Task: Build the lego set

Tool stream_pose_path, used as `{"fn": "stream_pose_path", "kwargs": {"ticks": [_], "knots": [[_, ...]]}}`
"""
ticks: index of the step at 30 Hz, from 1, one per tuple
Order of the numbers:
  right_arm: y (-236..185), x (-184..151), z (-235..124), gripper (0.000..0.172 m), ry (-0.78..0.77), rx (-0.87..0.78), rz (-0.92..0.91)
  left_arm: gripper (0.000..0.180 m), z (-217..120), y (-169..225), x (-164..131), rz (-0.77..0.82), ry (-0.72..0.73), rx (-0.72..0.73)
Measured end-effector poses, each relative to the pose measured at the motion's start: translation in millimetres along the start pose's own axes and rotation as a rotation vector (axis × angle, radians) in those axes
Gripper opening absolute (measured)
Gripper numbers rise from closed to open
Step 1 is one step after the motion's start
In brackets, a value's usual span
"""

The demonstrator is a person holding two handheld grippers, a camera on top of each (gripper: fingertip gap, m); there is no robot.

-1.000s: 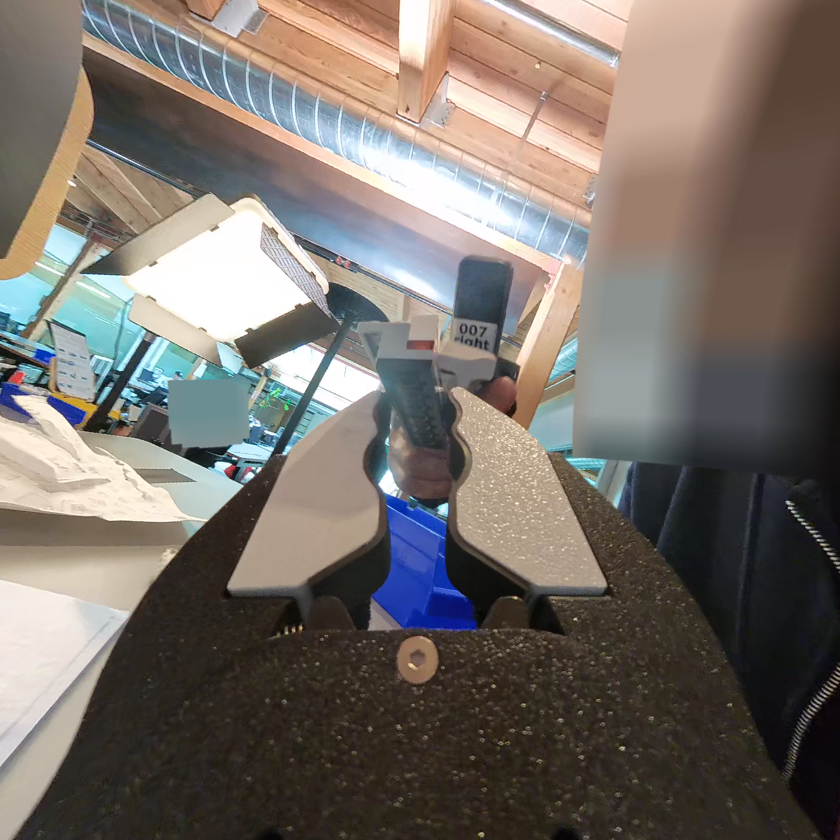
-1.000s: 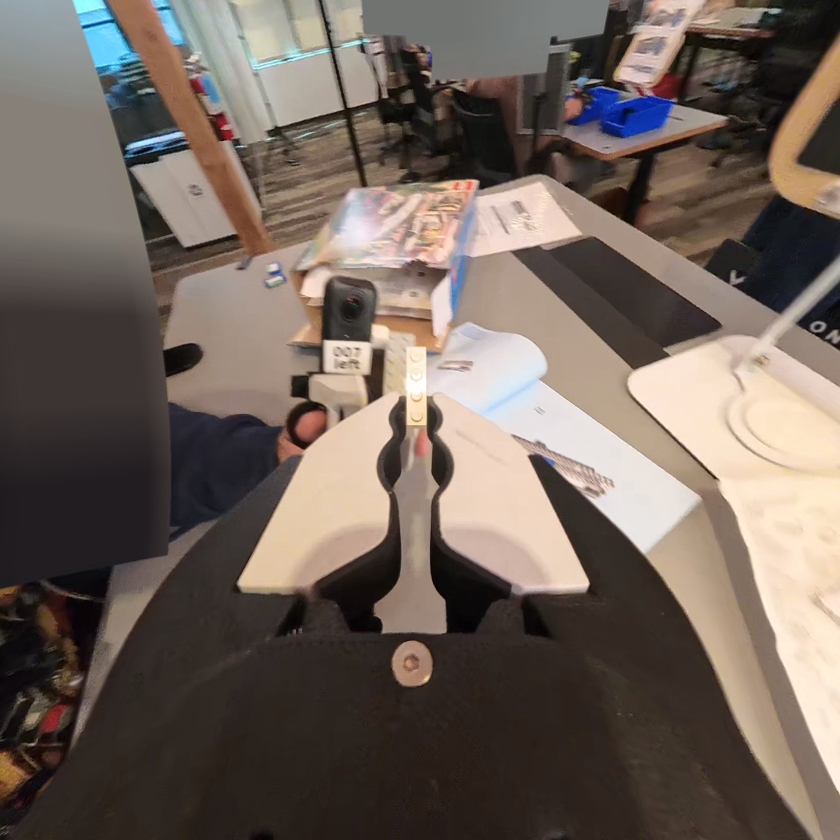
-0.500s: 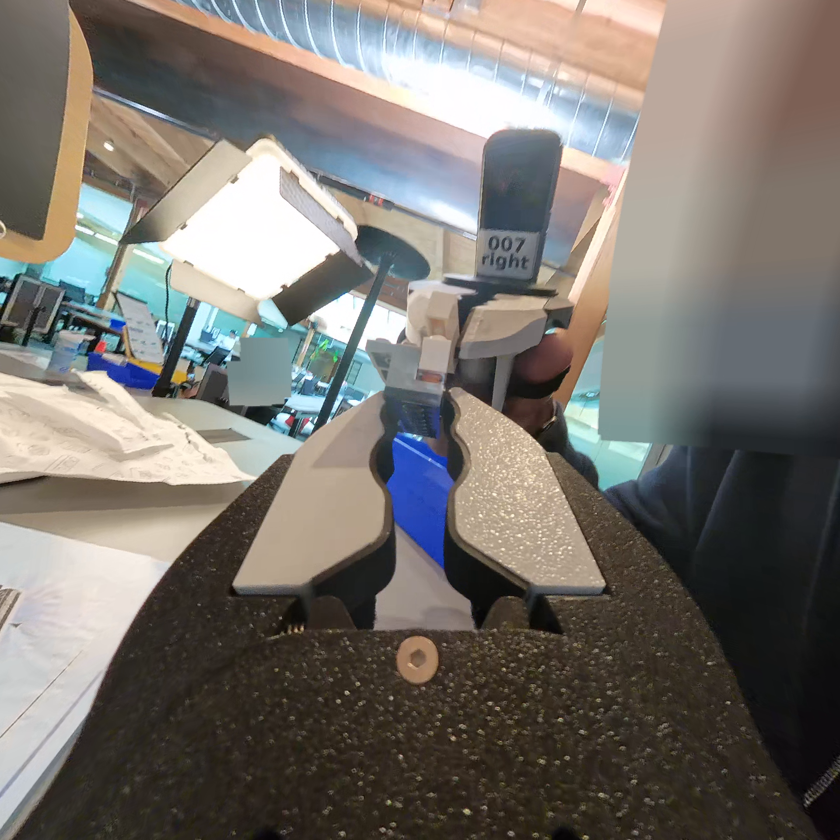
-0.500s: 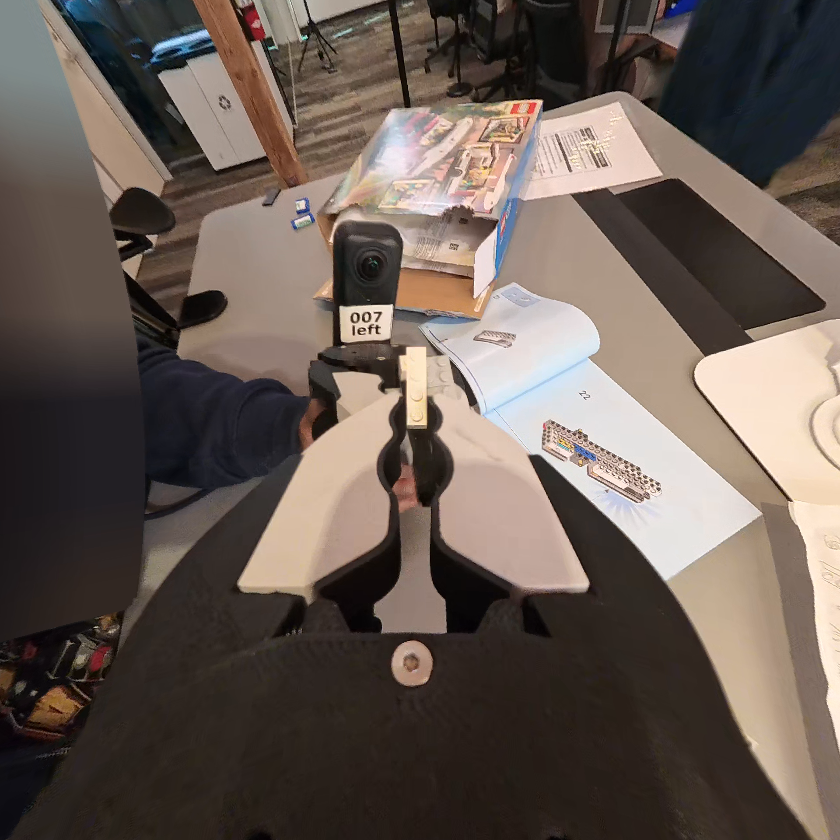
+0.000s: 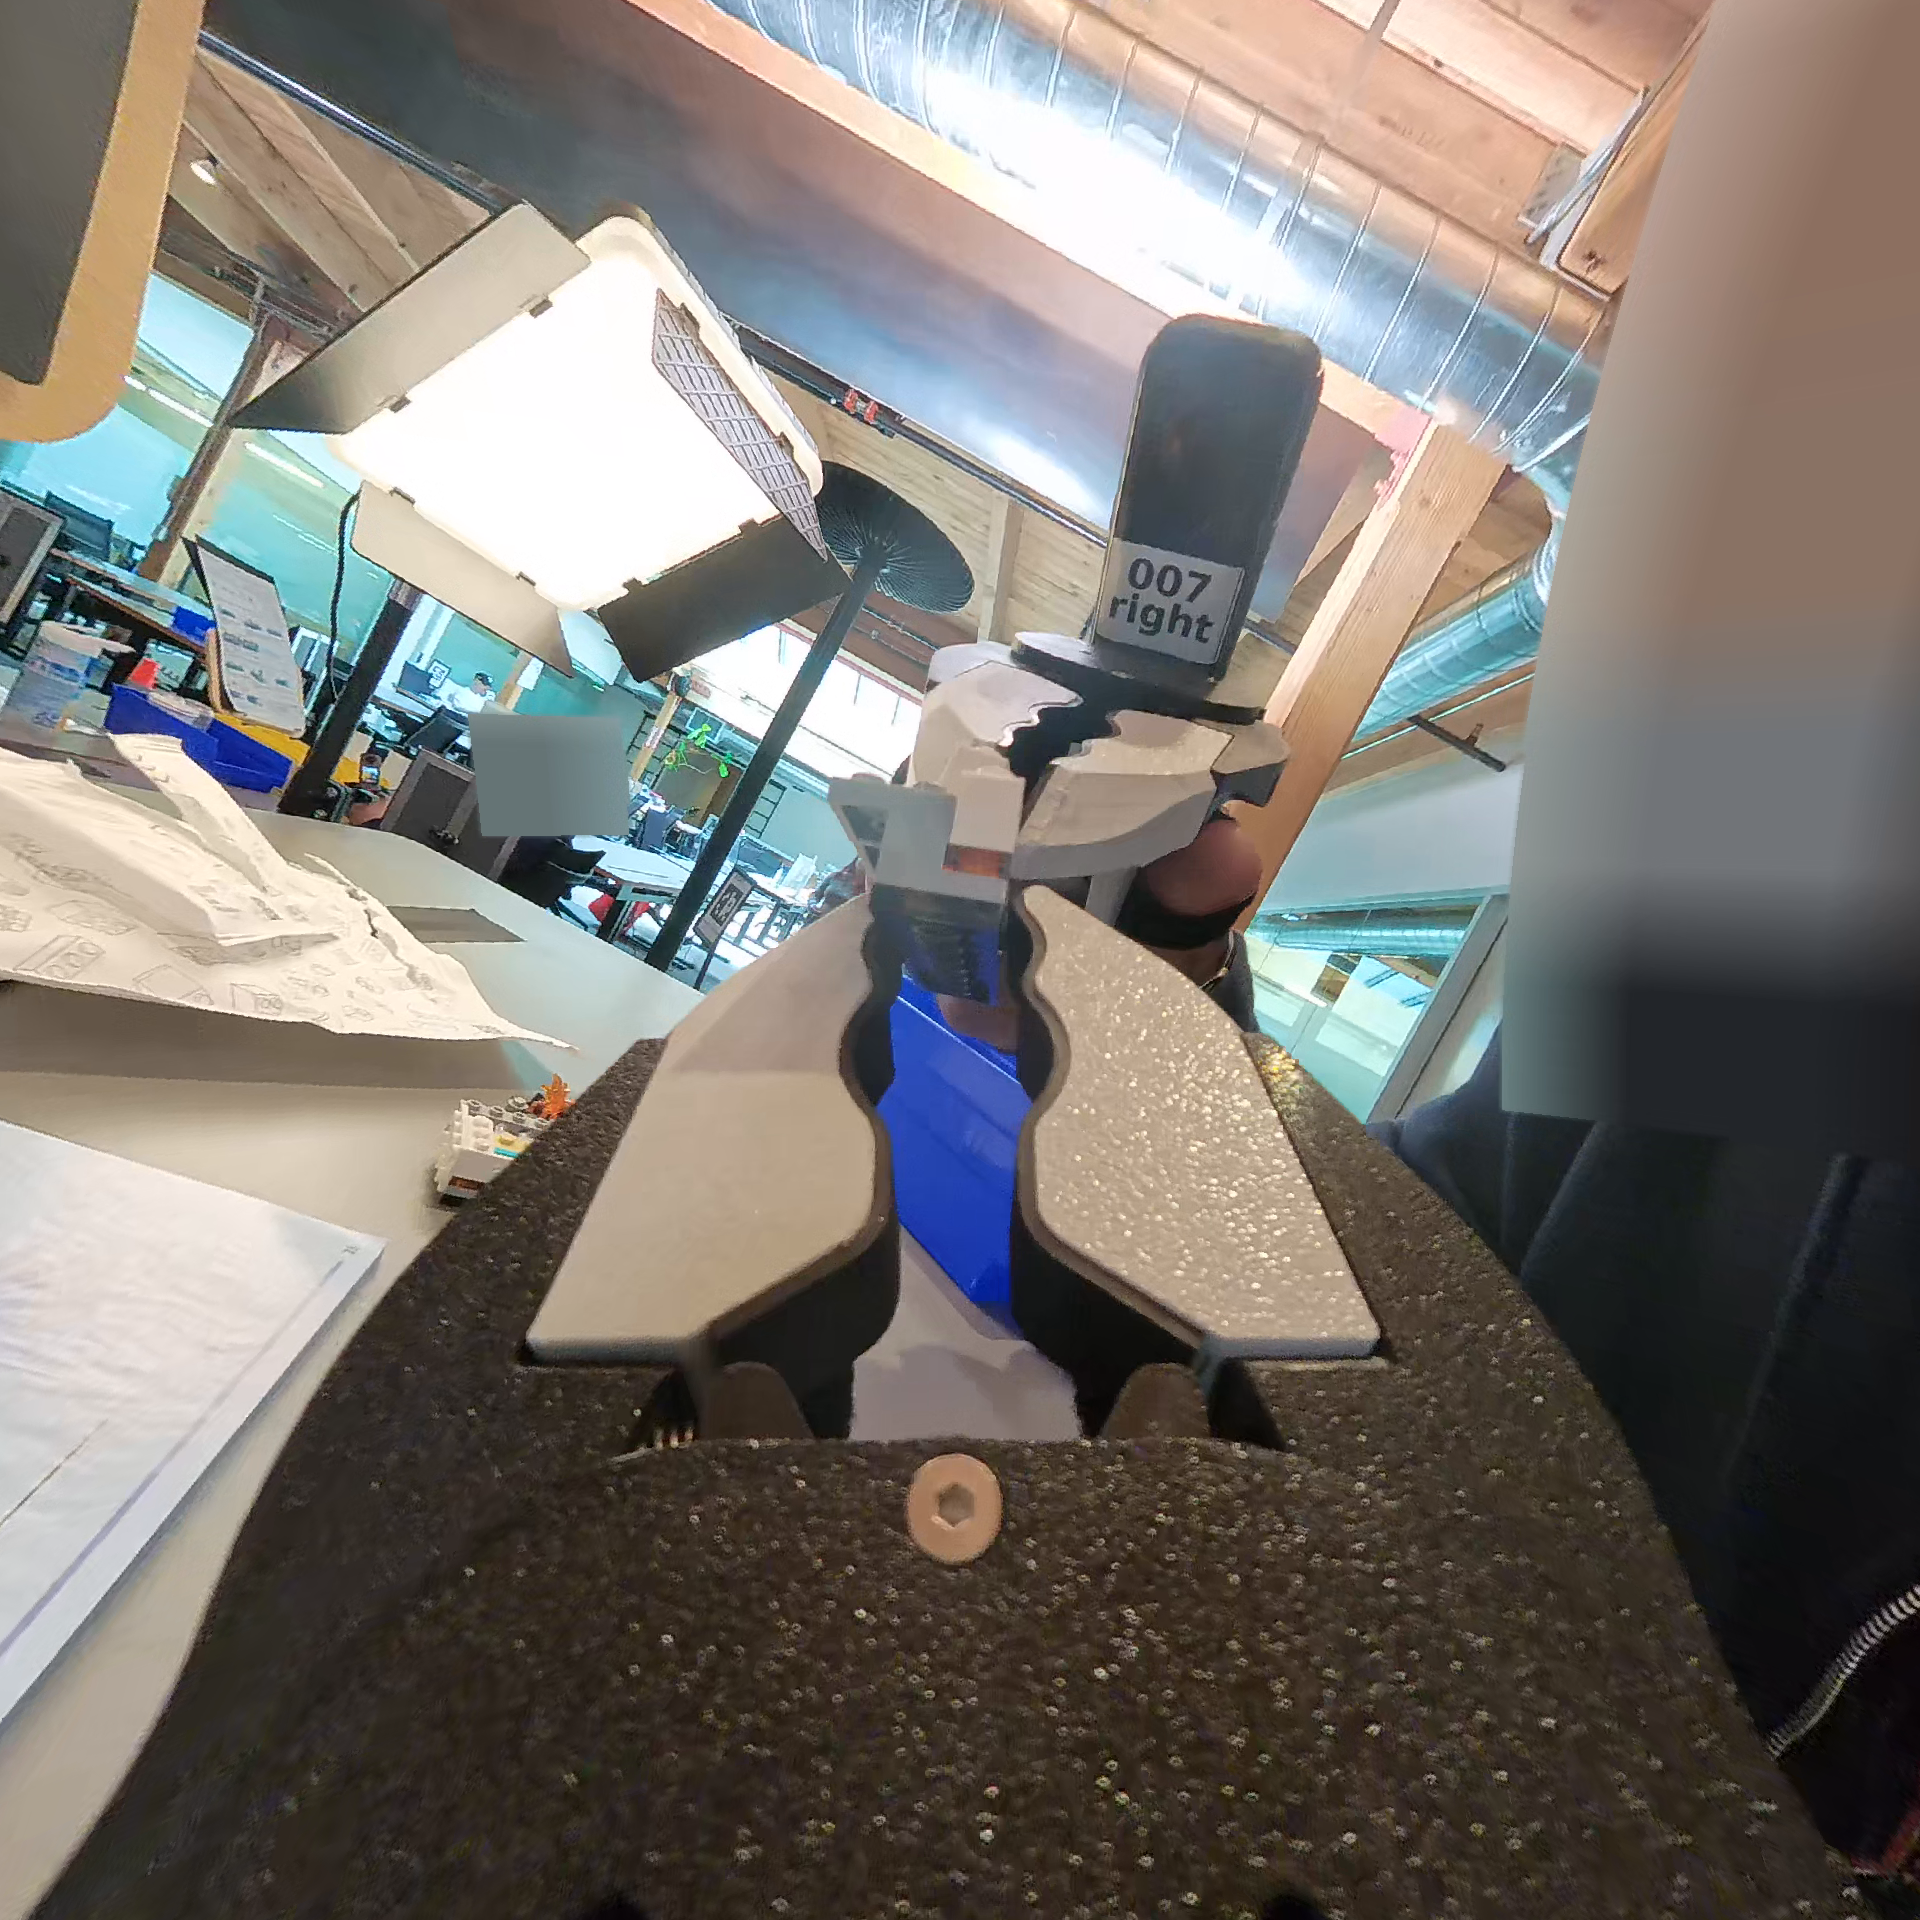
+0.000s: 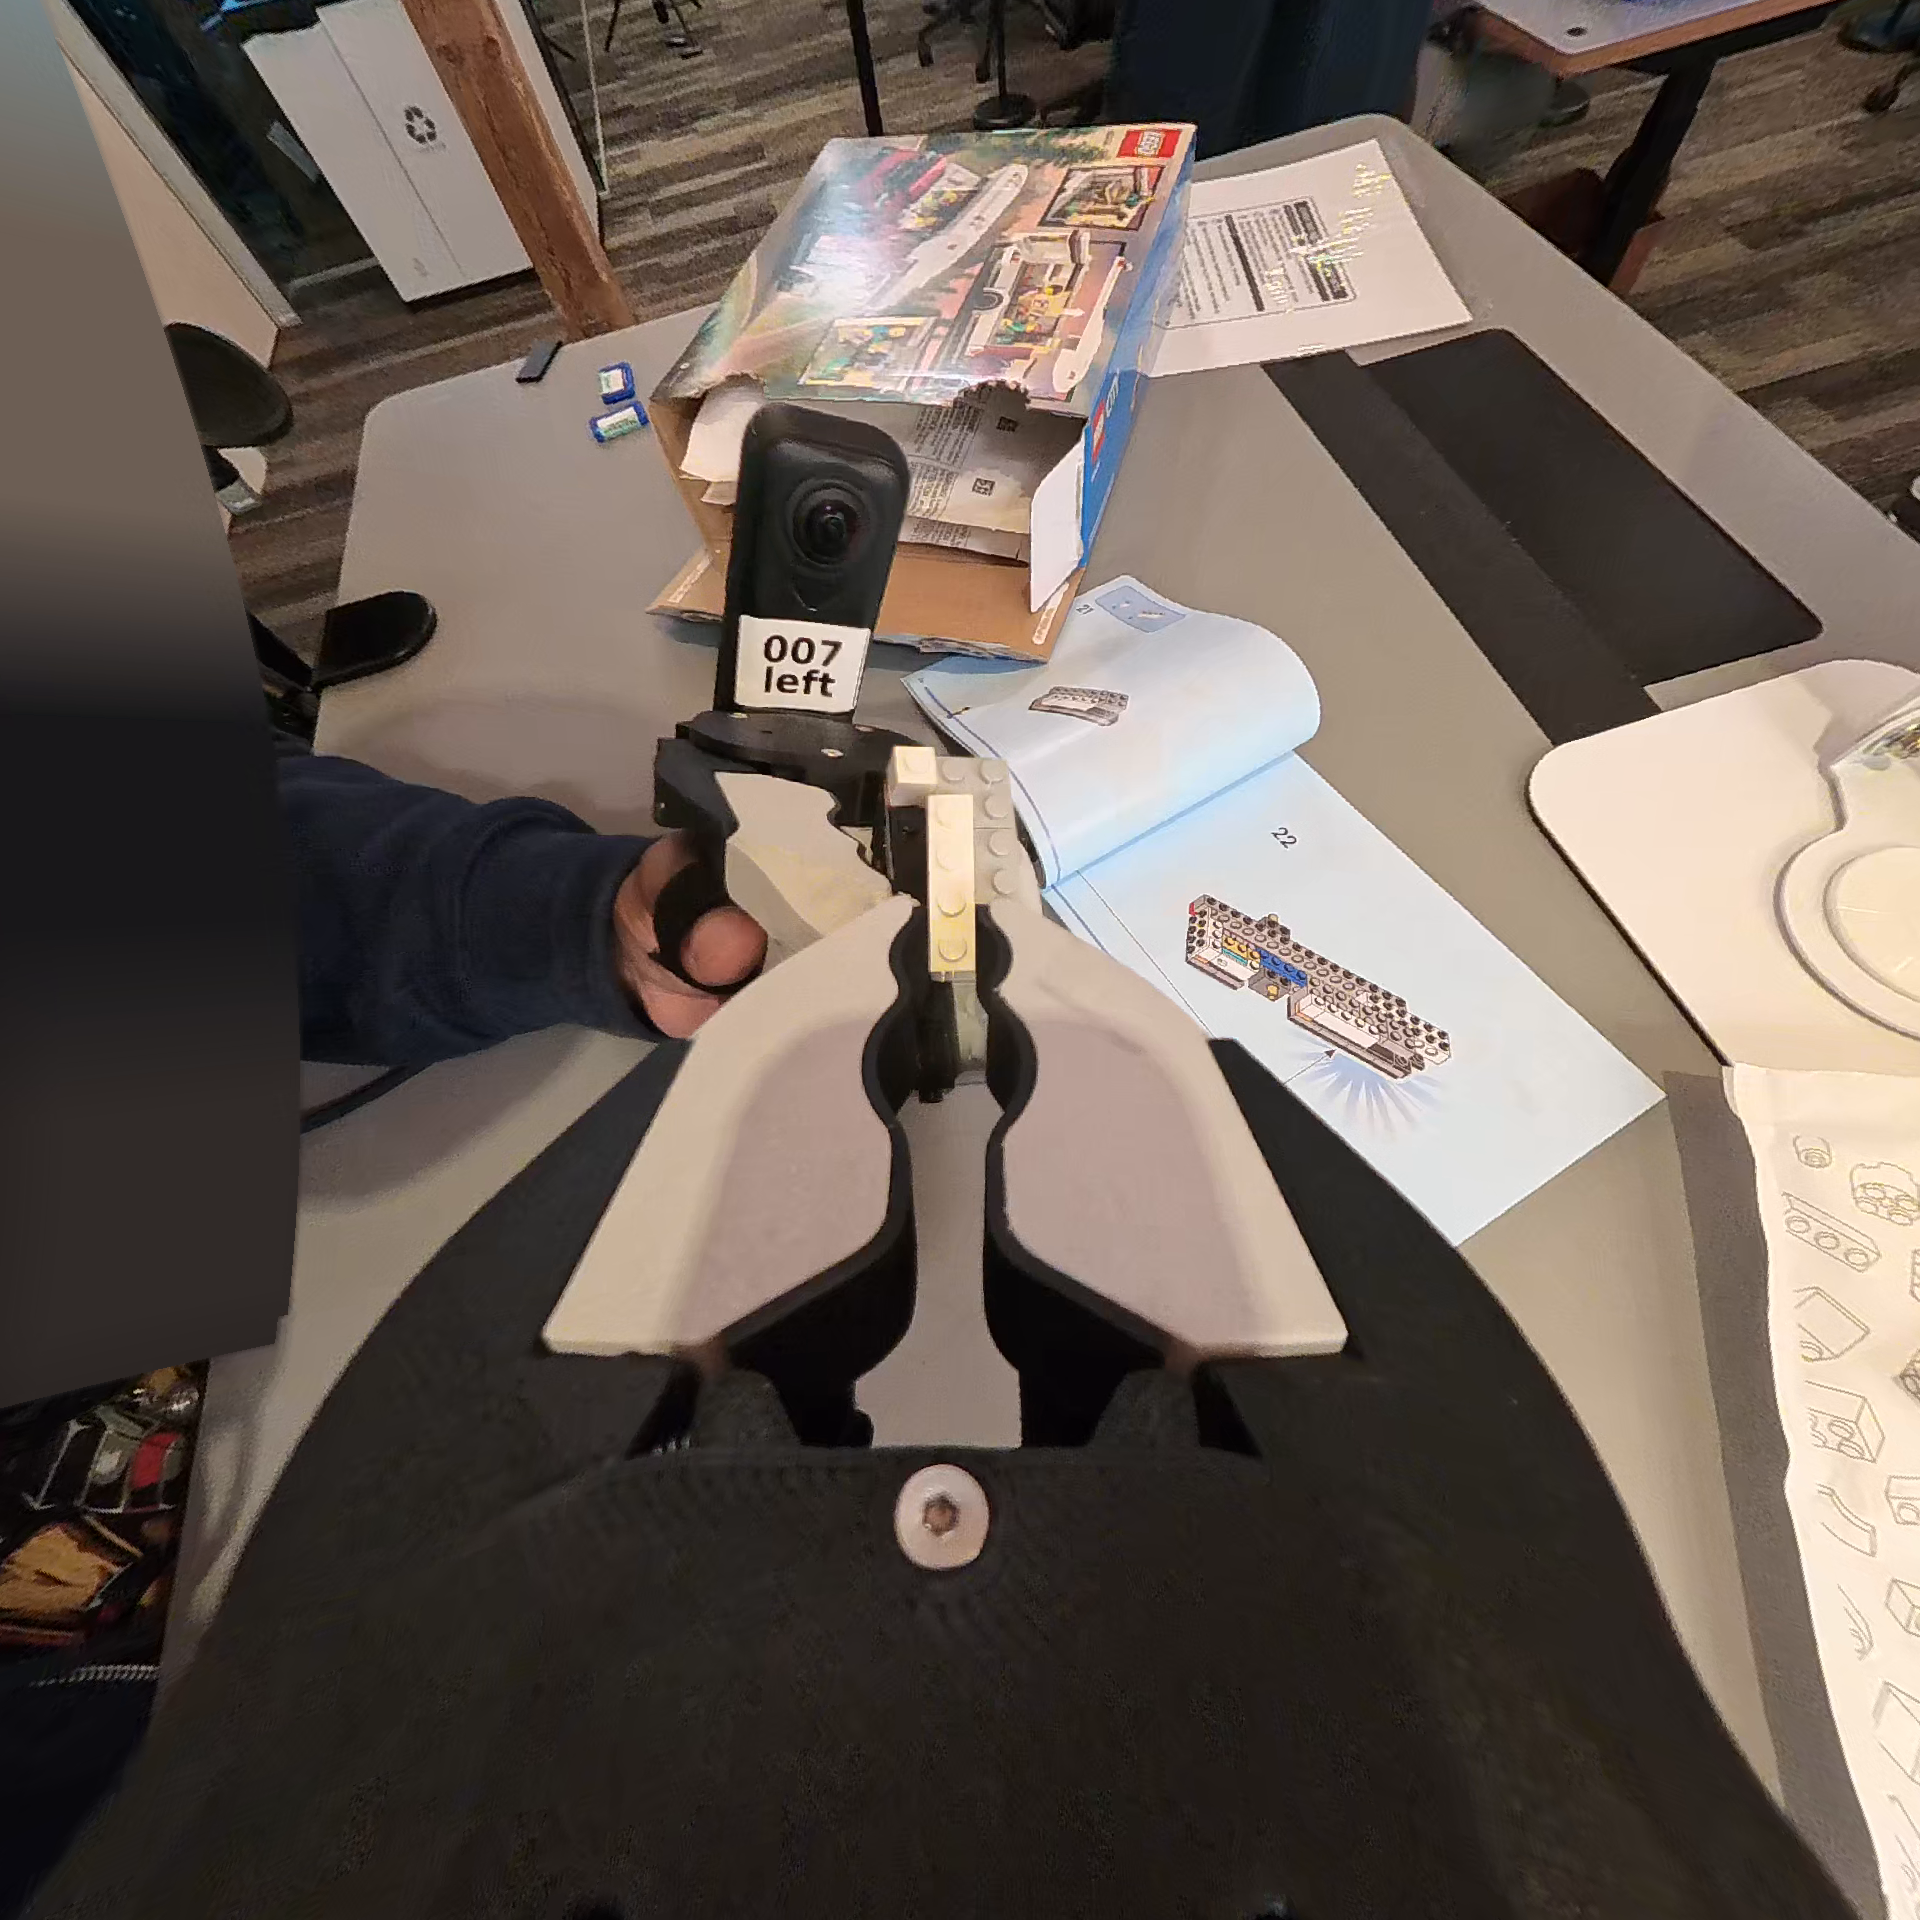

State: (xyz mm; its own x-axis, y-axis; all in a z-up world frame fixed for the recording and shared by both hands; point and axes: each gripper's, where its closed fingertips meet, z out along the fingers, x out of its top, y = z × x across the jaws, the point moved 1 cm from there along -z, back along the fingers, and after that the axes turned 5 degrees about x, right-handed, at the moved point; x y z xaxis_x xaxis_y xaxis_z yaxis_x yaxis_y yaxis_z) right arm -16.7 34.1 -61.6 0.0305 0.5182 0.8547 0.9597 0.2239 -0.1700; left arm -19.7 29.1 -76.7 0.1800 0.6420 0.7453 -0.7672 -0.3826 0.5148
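above the grey bench (image 6: 499, 582), the right claw (image 6: 951, 951) is pinched nearly closed on a white strip brick (image 6: 951, 883), laid against the grey brick assembly (image 5: 940, 862) that the left claw (image 5: 945, 935) grips at its narrowly parted tips. an open instruction booklet (image 6: 1247, 914) lies just beside them.

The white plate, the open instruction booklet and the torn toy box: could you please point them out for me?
white plate (image 6: 951, 878), right wrist view, its studded top.
instruction booklet (image 6: 1351, 1091), right wrist view, its right-hand page.
toy box (image 6: 935, 260), right wrist view, its printed face.
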Motion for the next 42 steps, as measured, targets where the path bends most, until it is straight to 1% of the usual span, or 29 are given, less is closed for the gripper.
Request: {"fn": "stream_pose_path", "kwargs": {"ticks": [5, 9, 13, 17, 23, 31, 36, 42], "knots": [[0, 1, -2, 0.008, 0.015, 0.008, 0.008, 0.019, 1, 4, 1, -0.026, 0.002, -0.027], [-1, 4, -5, 0.008, 0.036, 0.012, 0.0, 0.019, 0, 6, 4, 0.024, 0.023, -0.021], [-4, 2, -3, 0.008, 0.021, 0.023, -0.023, 0.019, -1, 3, 4, -0.01, 0.014, -0.026], [-8, 3, -2, 0.008, 0.032, 0.057, -0.009, 0.019, 1, 7, 0, 0.02, -0.009, -0.034], [-16, 5, 0, 0.008, 0.055, 0.121, 0.022, 0.019, 2, 8, -2, 0.015, -0.017, -0.043], [-11, 4, 4, 0.015, 0.05, 0.09, 0.033, 0.019, 2, 9, -2, 0.013, -0.02, -0.049], [-11, 7, 2, 0.011, 0.068, 0.09, 0.032, 0.019, 2, 9, -2, 0.012, -0.019, -0.052], [-9, 7, -1, 0.015, 0.066, 0.071, 0.04, 0.019, -1, 9, 2, 0.008, 0.002, -0.053]]}}
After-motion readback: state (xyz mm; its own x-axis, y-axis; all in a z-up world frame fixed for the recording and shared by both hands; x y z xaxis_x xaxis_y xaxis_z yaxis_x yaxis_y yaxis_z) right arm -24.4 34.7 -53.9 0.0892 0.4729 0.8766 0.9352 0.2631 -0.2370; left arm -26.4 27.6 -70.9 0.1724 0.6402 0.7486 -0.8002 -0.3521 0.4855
